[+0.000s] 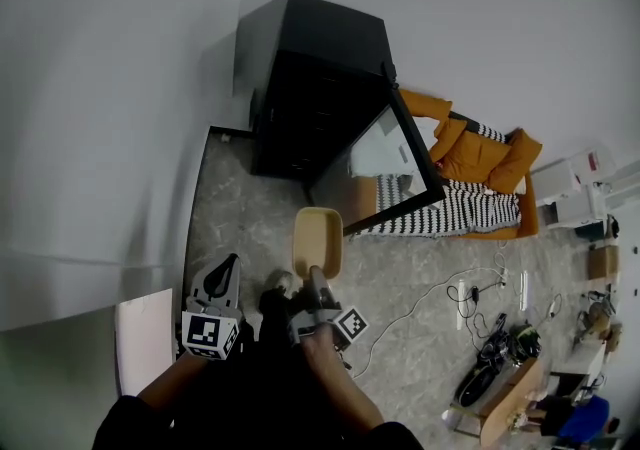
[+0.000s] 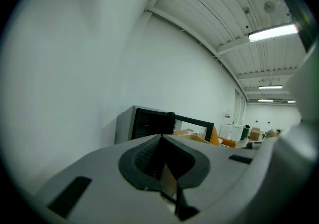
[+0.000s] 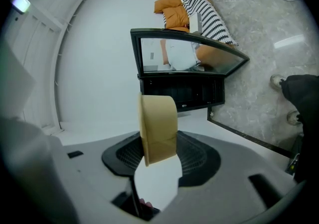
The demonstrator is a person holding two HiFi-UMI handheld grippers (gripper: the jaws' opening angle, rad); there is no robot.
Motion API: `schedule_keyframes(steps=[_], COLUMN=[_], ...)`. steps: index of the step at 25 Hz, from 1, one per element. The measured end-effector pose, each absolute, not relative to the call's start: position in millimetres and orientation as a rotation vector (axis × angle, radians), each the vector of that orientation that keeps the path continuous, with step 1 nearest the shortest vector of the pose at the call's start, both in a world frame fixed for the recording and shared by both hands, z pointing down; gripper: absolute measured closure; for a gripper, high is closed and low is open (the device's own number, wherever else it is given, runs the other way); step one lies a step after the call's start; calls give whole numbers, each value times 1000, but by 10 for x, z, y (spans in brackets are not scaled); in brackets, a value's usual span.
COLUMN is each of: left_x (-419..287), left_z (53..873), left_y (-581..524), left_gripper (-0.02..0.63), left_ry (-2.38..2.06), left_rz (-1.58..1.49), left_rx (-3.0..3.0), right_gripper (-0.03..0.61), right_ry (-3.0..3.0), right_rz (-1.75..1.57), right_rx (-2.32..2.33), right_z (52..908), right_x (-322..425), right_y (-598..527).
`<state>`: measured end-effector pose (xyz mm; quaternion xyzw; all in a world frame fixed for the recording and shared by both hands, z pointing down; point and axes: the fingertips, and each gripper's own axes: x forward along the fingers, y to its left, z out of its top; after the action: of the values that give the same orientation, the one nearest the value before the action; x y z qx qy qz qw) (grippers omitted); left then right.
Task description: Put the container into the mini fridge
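Note:
A black mini fridge stands against the wall, and its glass door is swung wide open to the right. My right gripper is shut on a tan container and holds it above the floor, short of the fridge. In the right gripper view the container sits edge-on between the jaws of the right gripper, with the open fridge straight ahead. My left gripper hangs to the left with nothing in it. In the left gripper view the left gripper has its jaws together, with the fridge beyond.
An orange sofa with a striped blanket lies right of the fridge door. Cables and clutter spread over the floor at the right. A white board lies at the lower left. The person's shoes are below the container.

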<state>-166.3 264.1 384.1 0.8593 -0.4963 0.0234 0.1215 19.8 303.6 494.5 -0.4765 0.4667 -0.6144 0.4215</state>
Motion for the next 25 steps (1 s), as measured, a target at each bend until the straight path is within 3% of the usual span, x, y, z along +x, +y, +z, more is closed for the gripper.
schedule_keyframes(steps=[25], left_x=[-548], left_z=[3786], left_y=[991], left_gripper=[609], left_ry=[-1566], left_rz=[136], left_rx=[2475], right_gripper=[399], right_ry=[1253], right_rz=[-1621], right_rx=[-1152], right_z=[5205], right_x=[1127], right_y=[1079])
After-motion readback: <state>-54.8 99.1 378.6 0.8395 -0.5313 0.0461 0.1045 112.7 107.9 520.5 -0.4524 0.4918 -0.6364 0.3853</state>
